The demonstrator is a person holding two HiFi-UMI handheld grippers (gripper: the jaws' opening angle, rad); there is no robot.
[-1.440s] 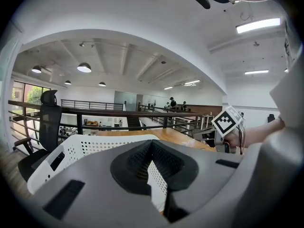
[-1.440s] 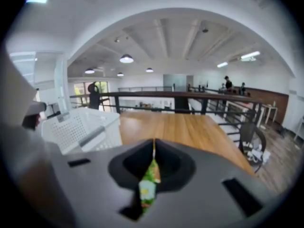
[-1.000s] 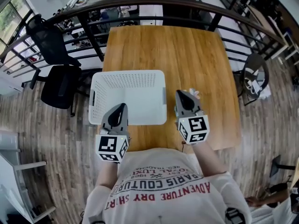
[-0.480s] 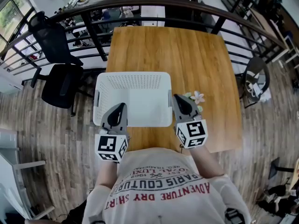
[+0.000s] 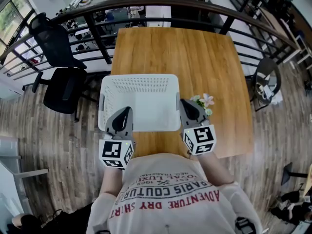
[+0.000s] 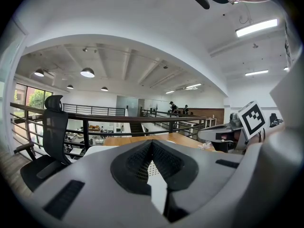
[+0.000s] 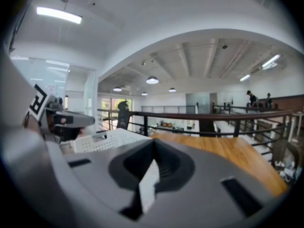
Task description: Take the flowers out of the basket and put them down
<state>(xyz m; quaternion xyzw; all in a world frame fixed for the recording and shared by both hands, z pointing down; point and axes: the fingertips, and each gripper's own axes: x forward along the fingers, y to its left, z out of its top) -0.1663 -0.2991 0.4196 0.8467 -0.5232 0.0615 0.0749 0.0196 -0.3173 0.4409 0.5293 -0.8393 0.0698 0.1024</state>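
The white perforated basket (image 5: 139,101) stands on the wooden table (image 5: 195,57), and I see nothing inside it. A small bunch of pale pink and white flowers (image 5: 204,102) lies on the table just right of the basket; the left gripper view shows the flowers (image 6: 206,145) as a small blur. My right gripper (image 5: 185,102) hangs shut and holds nothing, between the basket's right wall and the flowers. My left gripper (image 5: 127,110) is shut and holds nothing, over the basket's near edge. In its own view the left gripper (image 6: 152,144) has its jaws together, as does the right gripper (image 7: 153,144).
A dark railing (image 5: 146,4) curves round the far side of the table. A black office chair (image 5: 61,84) stands to the left and a round side table (image 5: 265,79) to the right. The table's front edge (image 5: 161,150) lies just under both grippers.
One second ago the right gripper's tip was over the flowers. It has since drawn back to the left, and the flowers lie uncovered on the table. The left gripper has barely moved.
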